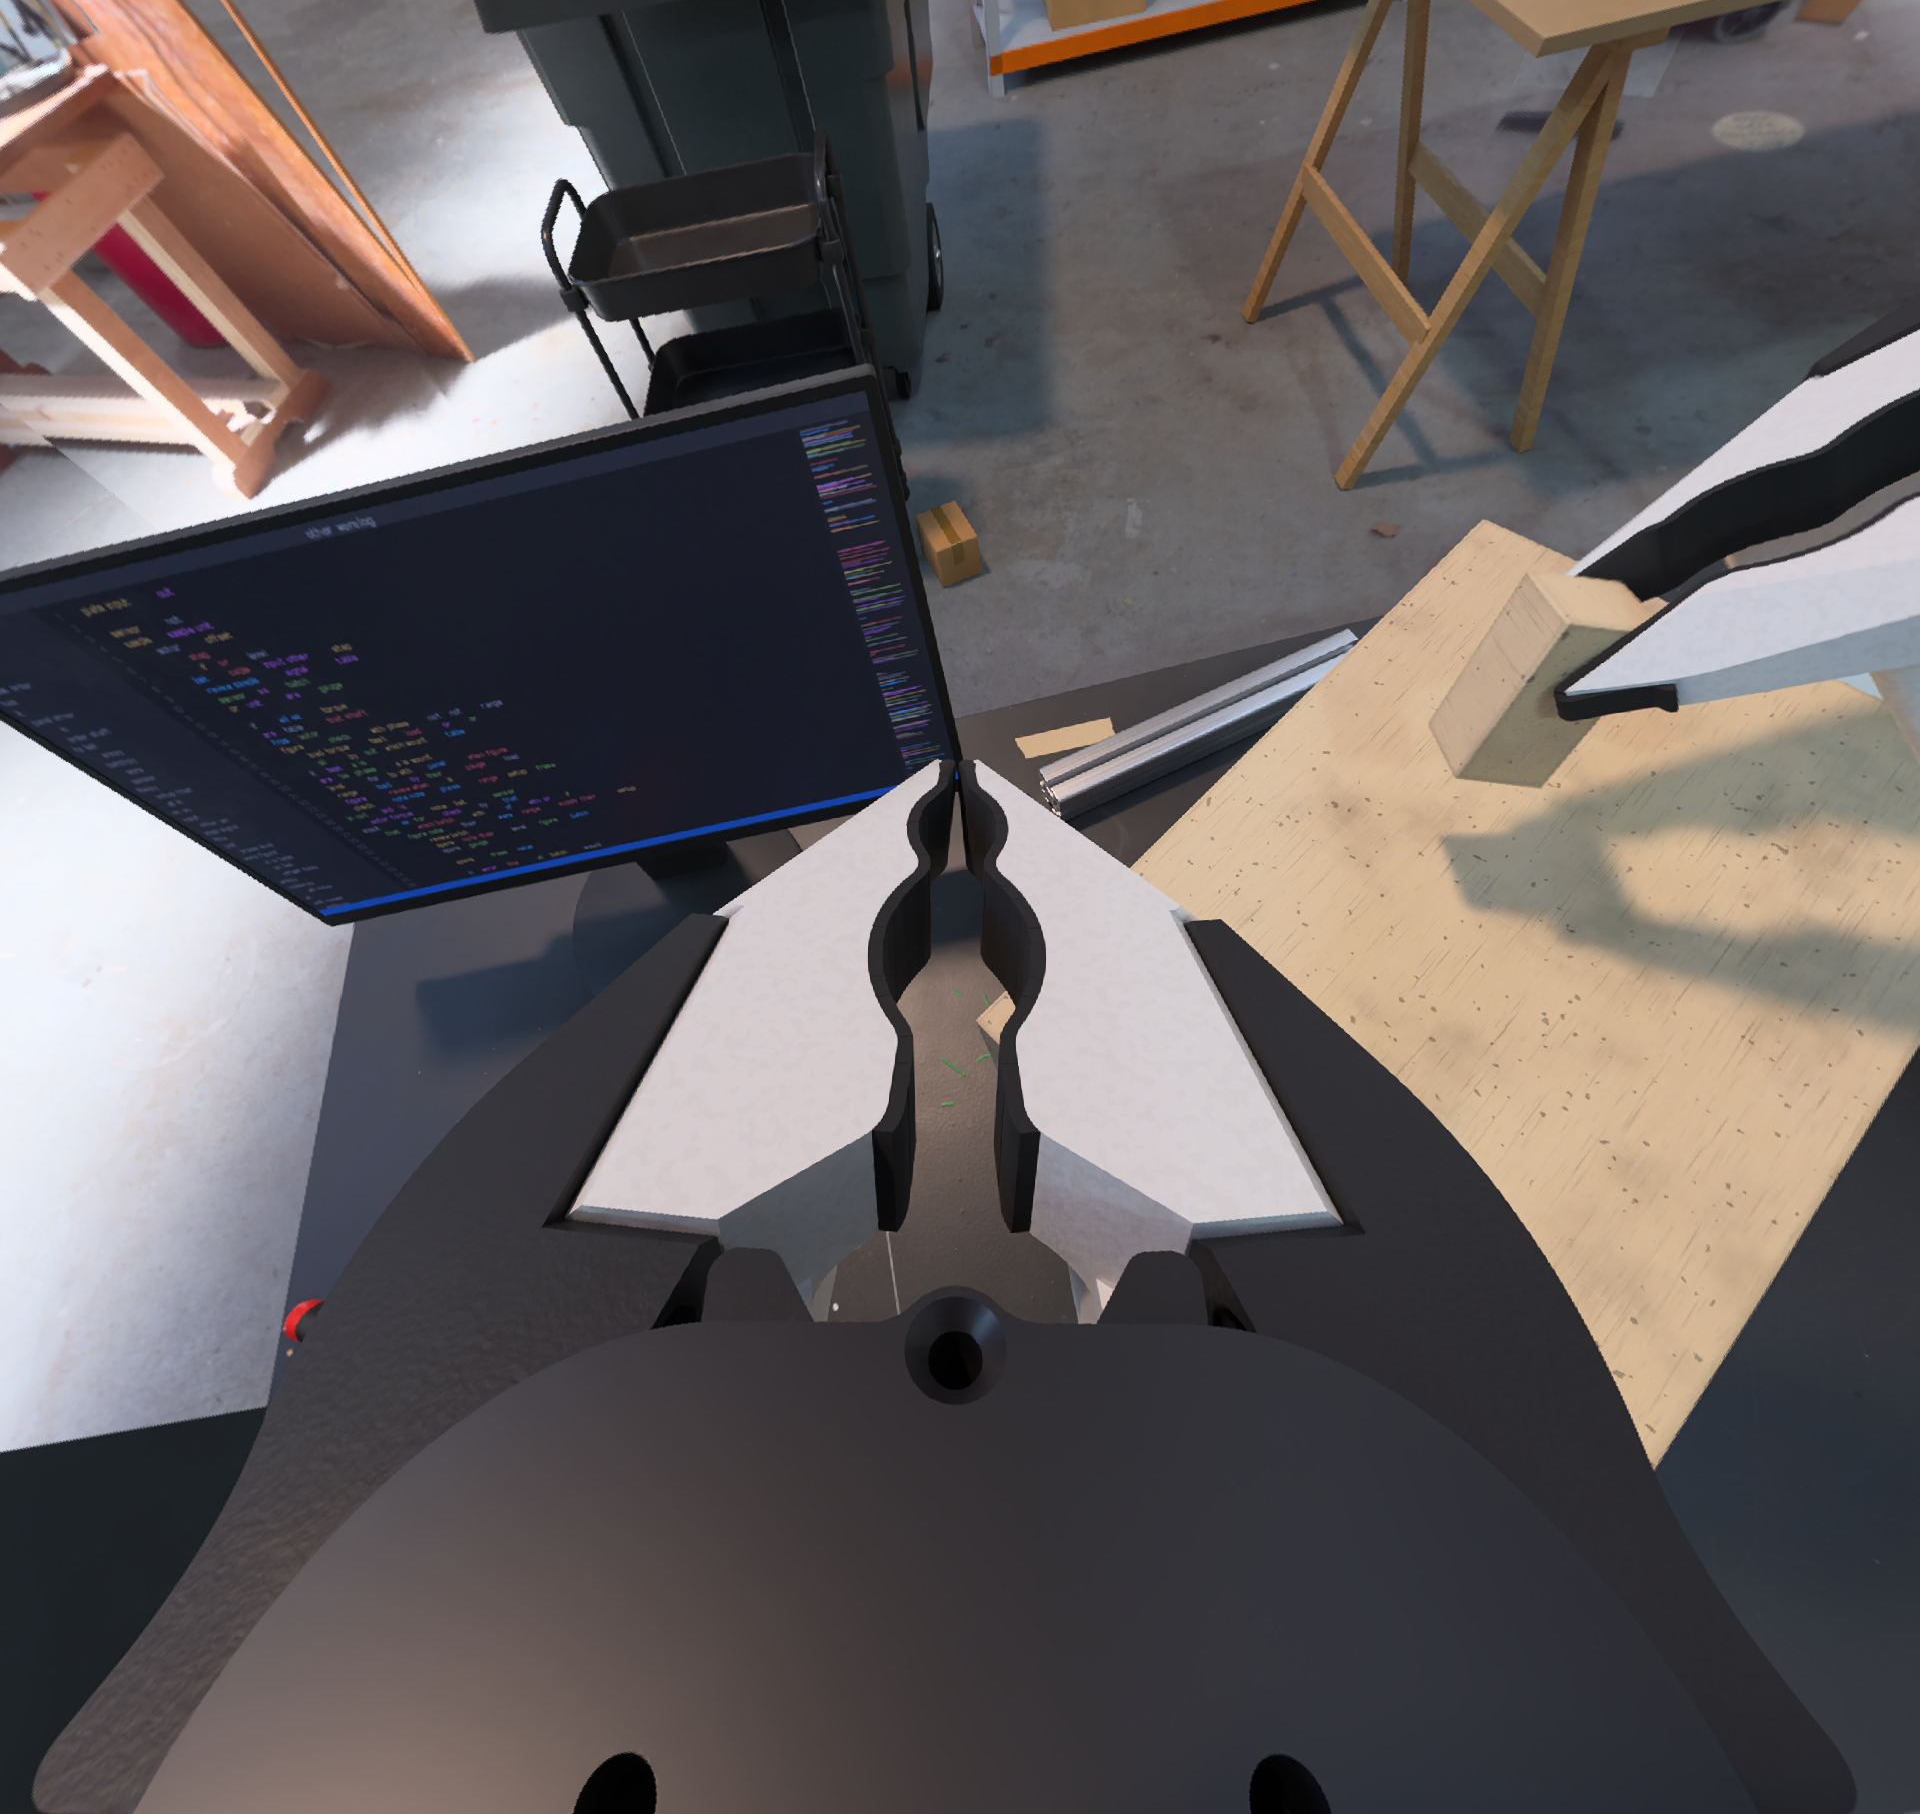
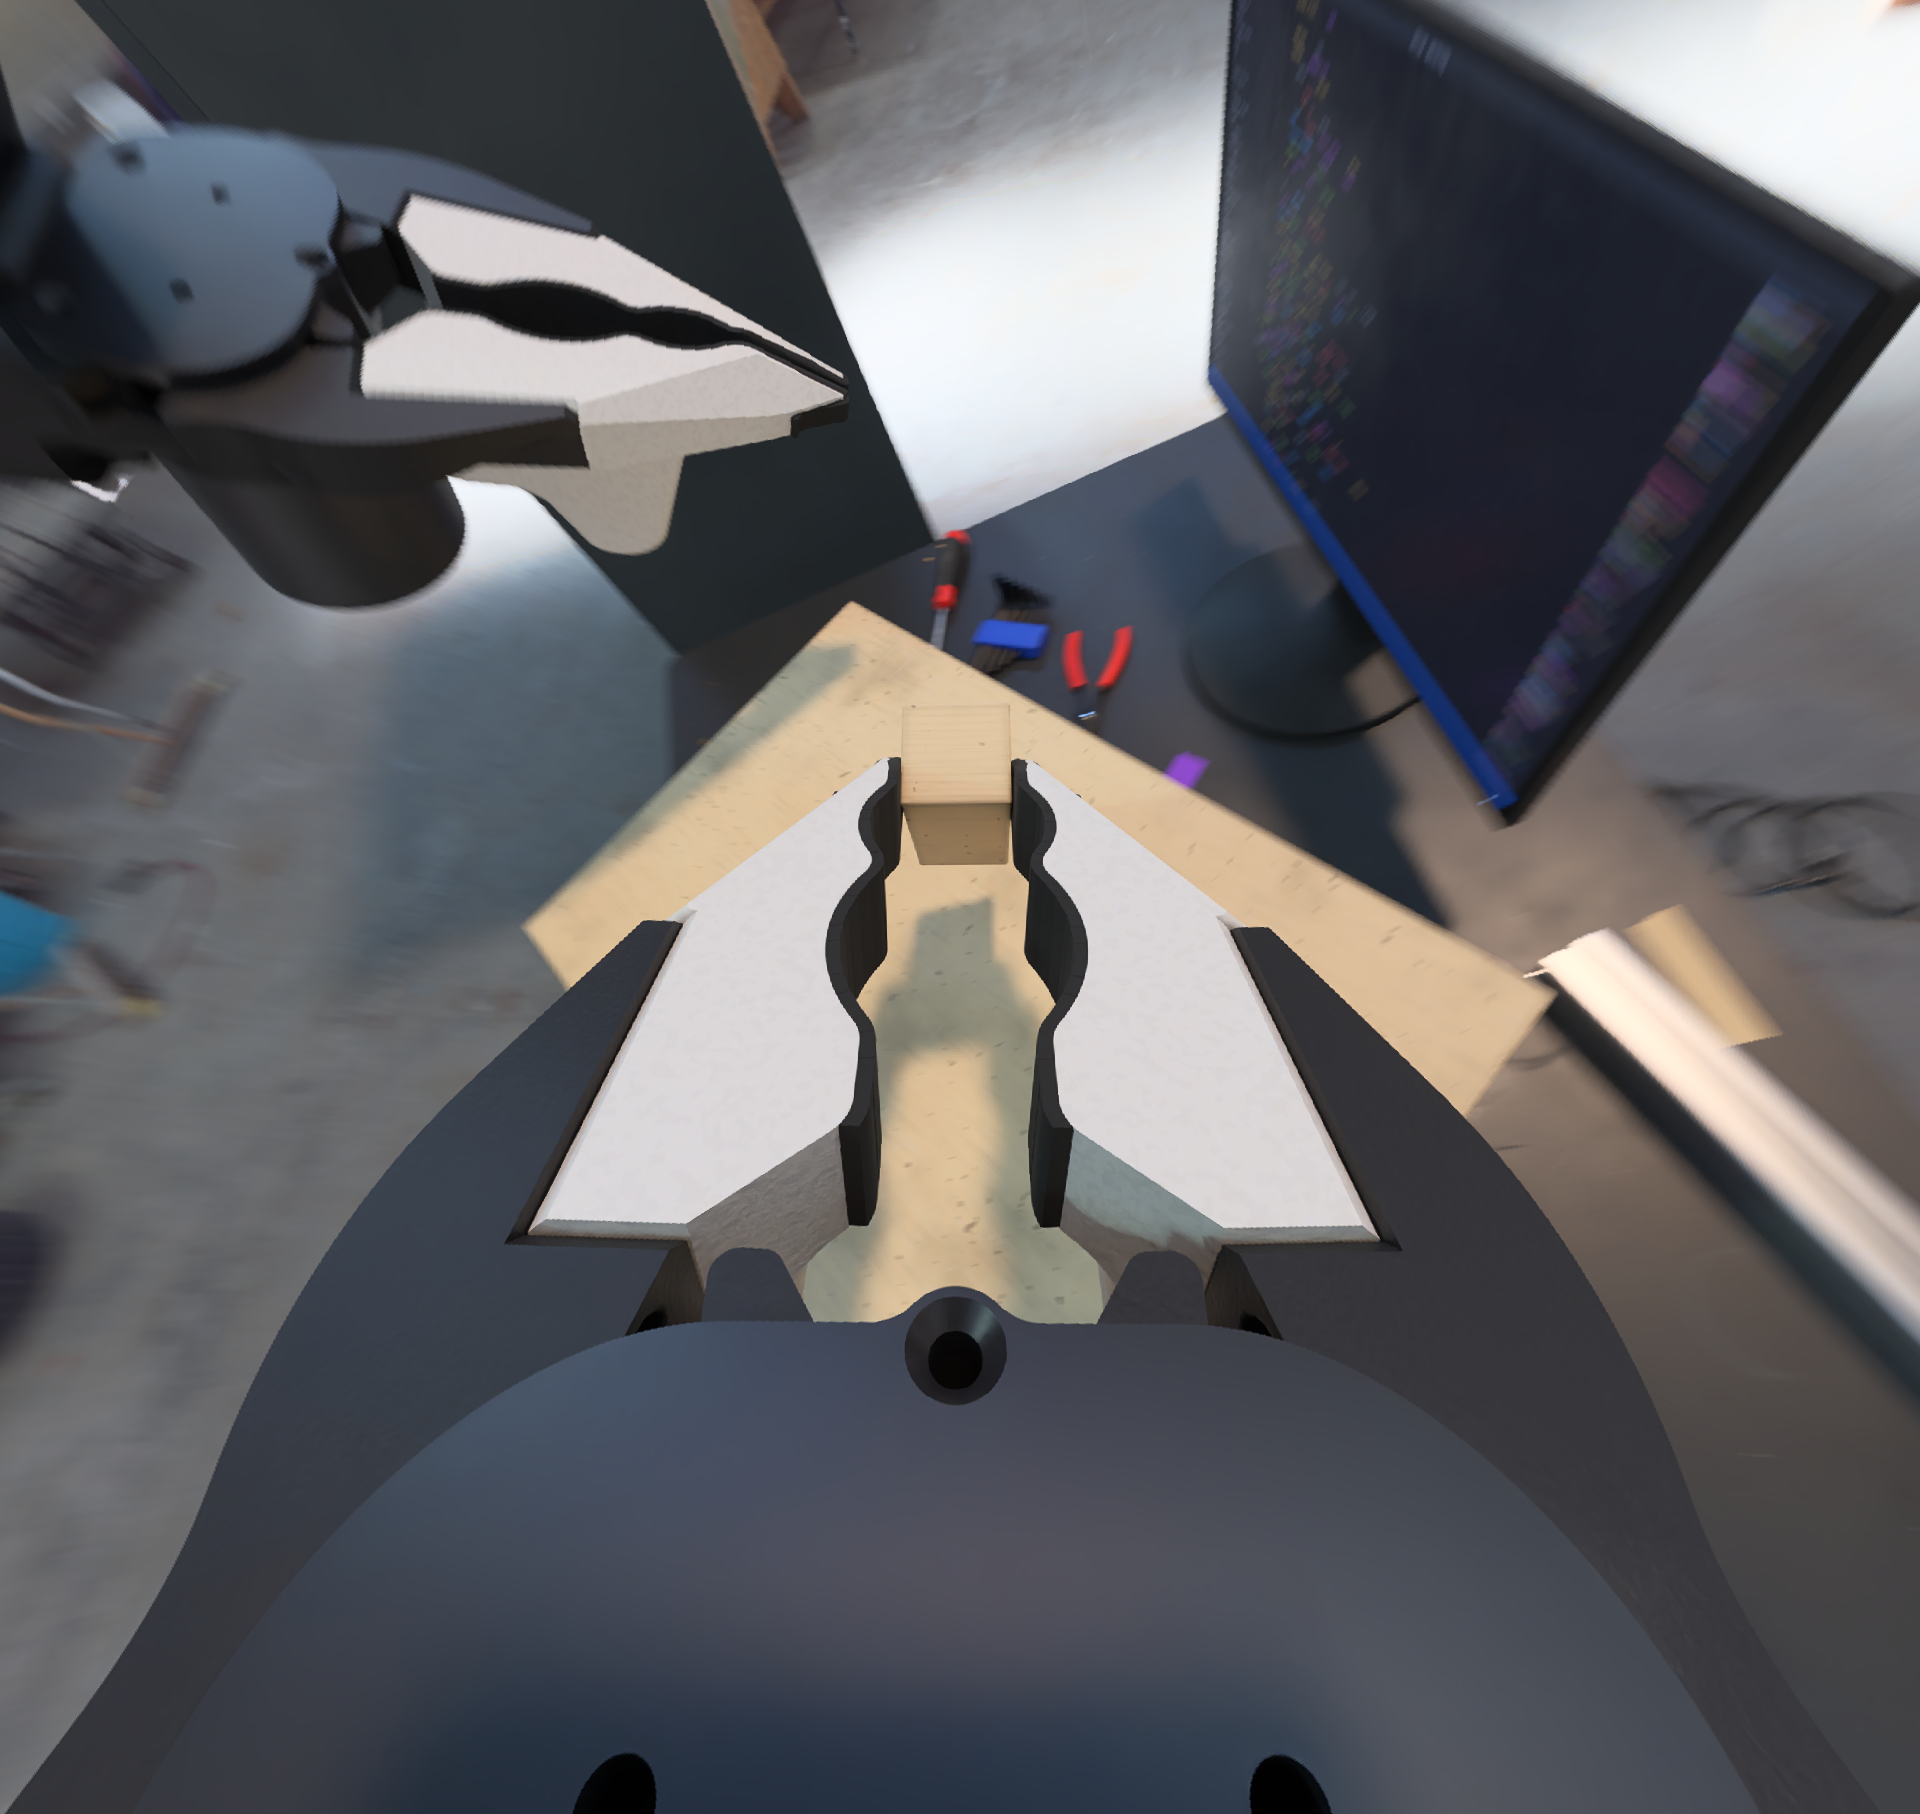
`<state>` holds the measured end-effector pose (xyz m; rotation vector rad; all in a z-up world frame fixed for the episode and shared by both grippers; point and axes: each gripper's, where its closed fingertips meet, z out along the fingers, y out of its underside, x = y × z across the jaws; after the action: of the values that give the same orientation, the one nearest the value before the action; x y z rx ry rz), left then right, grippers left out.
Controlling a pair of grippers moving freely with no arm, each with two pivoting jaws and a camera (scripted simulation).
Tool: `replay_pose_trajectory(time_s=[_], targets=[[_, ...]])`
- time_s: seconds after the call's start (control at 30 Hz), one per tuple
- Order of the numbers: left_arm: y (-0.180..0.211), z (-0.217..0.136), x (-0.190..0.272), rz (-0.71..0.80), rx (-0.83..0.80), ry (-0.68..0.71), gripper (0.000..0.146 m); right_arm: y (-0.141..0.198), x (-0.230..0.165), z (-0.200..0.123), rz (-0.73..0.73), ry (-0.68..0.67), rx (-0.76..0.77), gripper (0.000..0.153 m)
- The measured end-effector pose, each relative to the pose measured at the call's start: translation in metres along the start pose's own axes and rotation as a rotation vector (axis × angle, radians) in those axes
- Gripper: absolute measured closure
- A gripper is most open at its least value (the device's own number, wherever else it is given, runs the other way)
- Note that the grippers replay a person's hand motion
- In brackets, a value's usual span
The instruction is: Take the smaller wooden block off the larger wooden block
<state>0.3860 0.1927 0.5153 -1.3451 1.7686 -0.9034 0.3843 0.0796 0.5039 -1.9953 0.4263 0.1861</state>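
Note:
One pale wooden block (image 2: 956, 834) stands out on the speckled wooden board (image 2: 1299, 912). I see no seam or second block. My right gripper (image 2: 956, 777) has a finger pressed against each side of the block. From the left wrist view the block (image 1: 1491, 684) shows at the right, with the right gripper (image 1: 1579, 637) clamped across its top part. I cannot tell whether its base touches the board (image 1: 1455, 1037). My left gripper (image 1: 958, 777) is shut and empty, held above the dark desk left of the board. It also shows in the right wrist view (image 2: 836, 393).
A monitor (image 1: 468, 684) stands on the dark desk left of the board. An aluminium profile (image 1: 1195, 736) lies along the board's far edge. A screwdriver (image 2: 948, 580), a blue hex-key set (image 2: 1010, 637) and red pliers (image 2: 1096, 668) lie beyond the board's corner.

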Motion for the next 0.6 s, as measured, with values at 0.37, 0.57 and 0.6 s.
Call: replay_pose_trajectory(time_s=[0.37, 0.57, 0.6], targets=[[0.000, -0.001, -0.001, -0.007, 0.021, 0.028, 0.146, -0.003, -0.005, -0.001, 0.509, -0.282, 0.024, 0.132], [-0.001, -0.001, 0.000, 0.007, 0.022, 0.025, 0.146, -0.005, -0.003, -0.002, 0.671, -0.367, 0.049, 0.132], [-0.001, -0.001, -0.001, -0.002, 0.021, 0.027, 0.146, -0.005, -0.003, -0.003, 0.624, -0.359, 0.048, 0.132]])
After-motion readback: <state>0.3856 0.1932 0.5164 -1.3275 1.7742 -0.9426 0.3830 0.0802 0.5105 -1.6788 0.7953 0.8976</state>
